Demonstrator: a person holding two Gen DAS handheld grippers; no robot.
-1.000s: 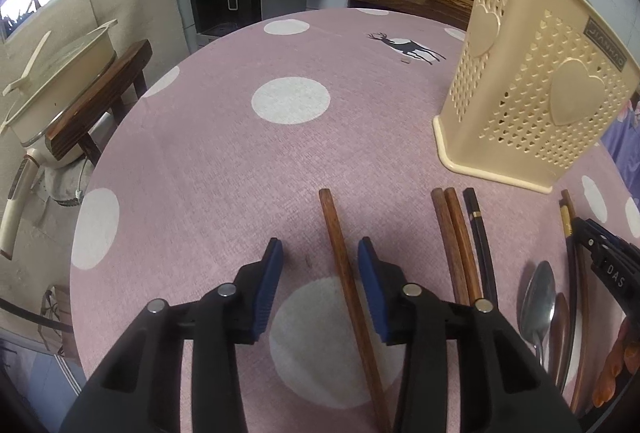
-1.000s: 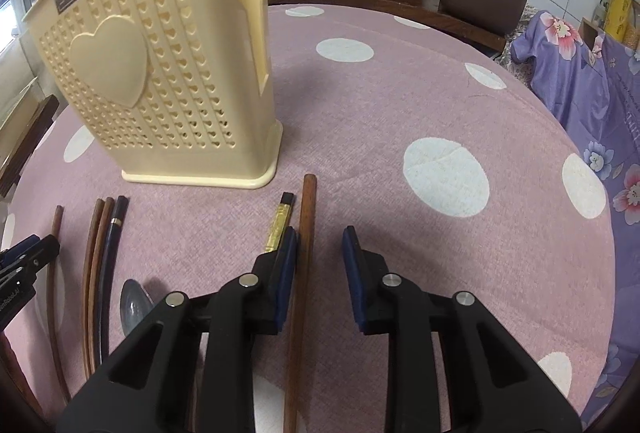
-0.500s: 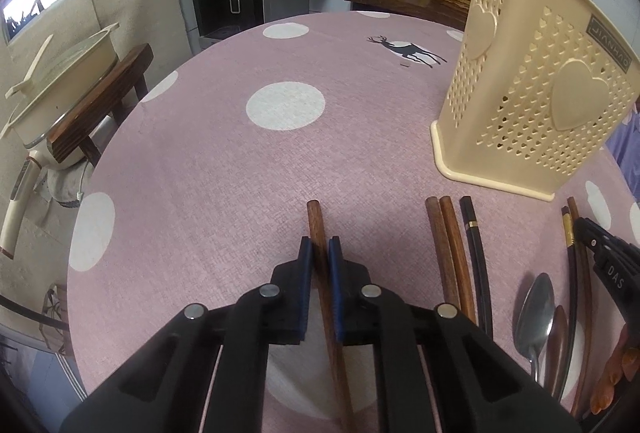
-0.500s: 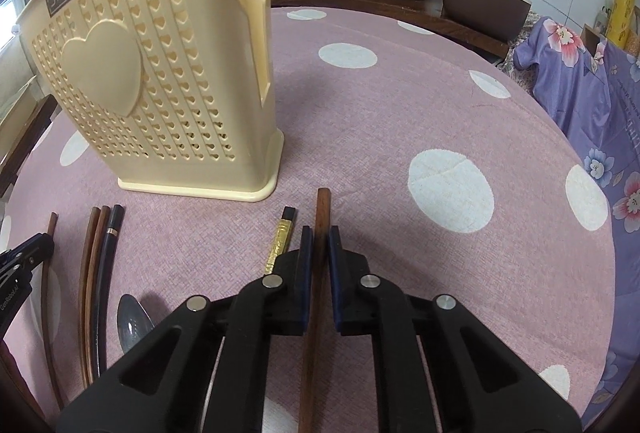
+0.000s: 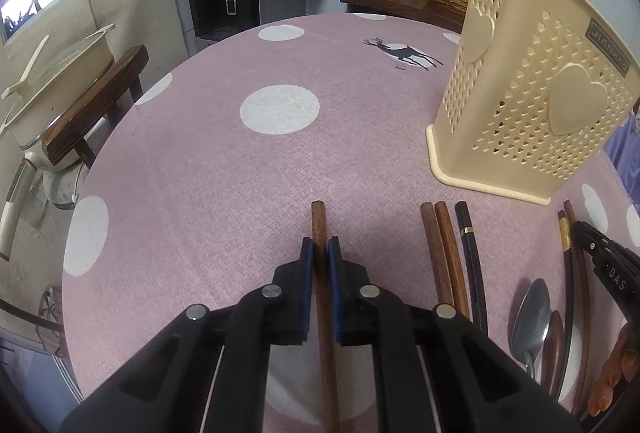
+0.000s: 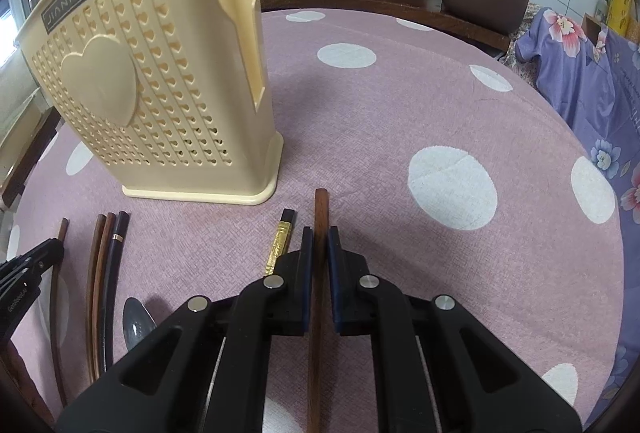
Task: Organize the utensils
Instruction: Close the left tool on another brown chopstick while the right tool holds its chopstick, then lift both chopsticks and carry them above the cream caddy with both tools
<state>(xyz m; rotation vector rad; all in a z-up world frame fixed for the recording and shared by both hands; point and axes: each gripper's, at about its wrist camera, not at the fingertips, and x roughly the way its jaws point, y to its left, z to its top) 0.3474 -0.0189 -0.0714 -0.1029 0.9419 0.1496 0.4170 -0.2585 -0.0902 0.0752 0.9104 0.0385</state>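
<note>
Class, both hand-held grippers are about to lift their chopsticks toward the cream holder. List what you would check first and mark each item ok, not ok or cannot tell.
1. Left hand-held gripper shut on a brown chopstick: ok.
2. Right hand-held gripper shut on its brown chopstick: ok.
3. Cream holder upright on the table: ok.
4. Holder's opening free: cannot tell, top out of view.
5. Gold-banded black chopstick apart from the right grasp: ok.
</note>
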